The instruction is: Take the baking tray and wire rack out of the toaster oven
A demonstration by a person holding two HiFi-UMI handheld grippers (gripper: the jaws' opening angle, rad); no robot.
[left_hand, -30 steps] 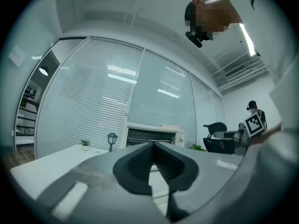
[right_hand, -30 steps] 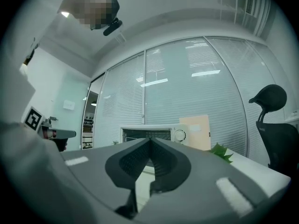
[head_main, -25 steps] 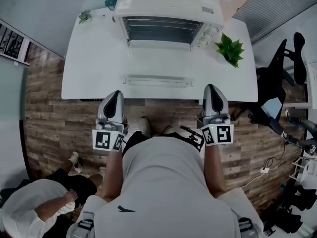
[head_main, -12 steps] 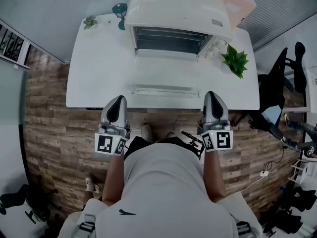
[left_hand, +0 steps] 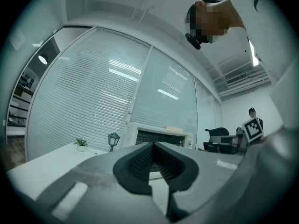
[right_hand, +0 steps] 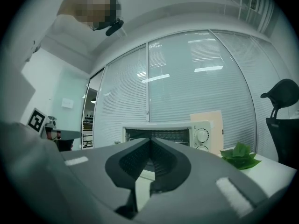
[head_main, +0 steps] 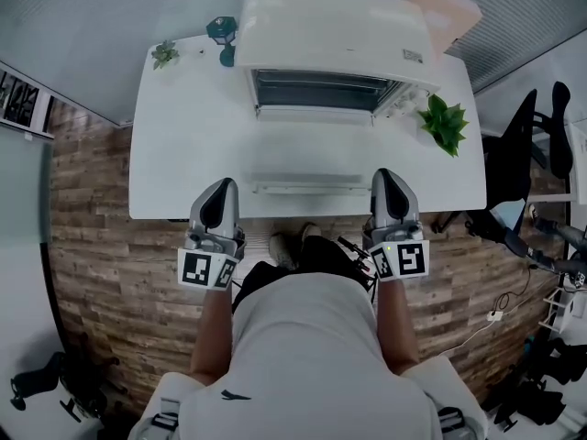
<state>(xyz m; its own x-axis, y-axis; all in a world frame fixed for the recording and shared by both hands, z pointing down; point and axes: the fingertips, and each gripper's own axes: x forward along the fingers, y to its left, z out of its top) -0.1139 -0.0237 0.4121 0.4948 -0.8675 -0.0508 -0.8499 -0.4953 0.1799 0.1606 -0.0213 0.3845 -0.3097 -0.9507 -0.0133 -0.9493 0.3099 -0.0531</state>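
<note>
The white toaster oven (head_main: 330,35) stands at the back of the white table (head_main: 183,154). Its glass door (head_main: 307,149) lies open and flat toward me, the handle (head_main: 307,187) near the table's front edge. The dark cavity (head_main: 321,90) shows thin rack wires; I cannot make out the baking tray. My left gripper (head_main: 220,185) and right gripper (head_main: 387,174) are level at the table's front edge, either side of the door handle. Both are shut with nothing in them. In the gripper views, the left gripper (left_hand: 153,146) and right gripper (right_hand: 150,141) point at the oven (right_hand: 161,132).
A leafy green plant (head_main: 446,122) sits right of the oven, and a beige board (head_main: 445,3) leans behind it. At the table's back left are a small potted plant (head_main: 166,54) and a teal lantern (head_main: 221,33). A black office chair (head_main: 541,136) stands to the right.
Both grippers have moved forward from over the floor to the table's front edge, still shut. A person crouching at lower left has left the view.
</note>
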